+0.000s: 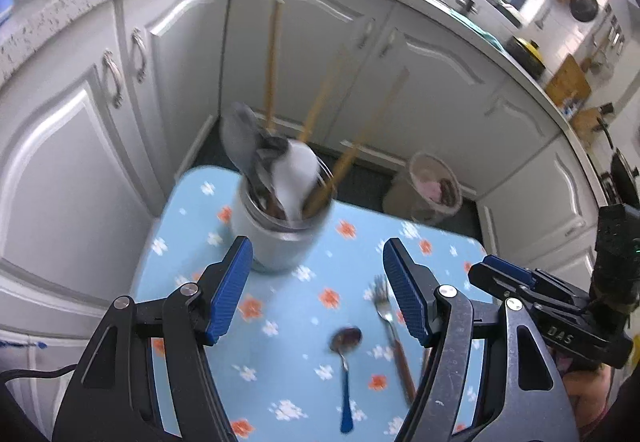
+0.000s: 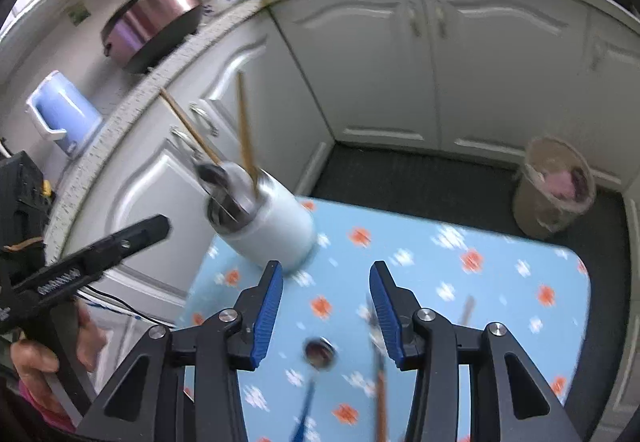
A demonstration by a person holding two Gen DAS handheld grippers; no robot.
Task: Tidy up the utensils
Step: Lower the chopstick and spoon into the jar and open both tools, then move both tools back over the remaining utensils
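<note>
Left wrist view: left tongs [image 1: 318, 288] gape empty in the lower middle, right tongs [image 2: 326, 306] parted, holding nothing. Spoon [image 1: 345, 358] and fork [image 1: 390, 330] lie loose on the floral worktop [image 1: 280, 342], probably next for the utensil cup [image 1: 280, 234] at center.

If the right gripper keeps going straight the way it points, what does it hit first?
Probably the blue-handled spoon lying on the floral tablecloth, just ahead of the open right gripper; depth is unclear.
</note>
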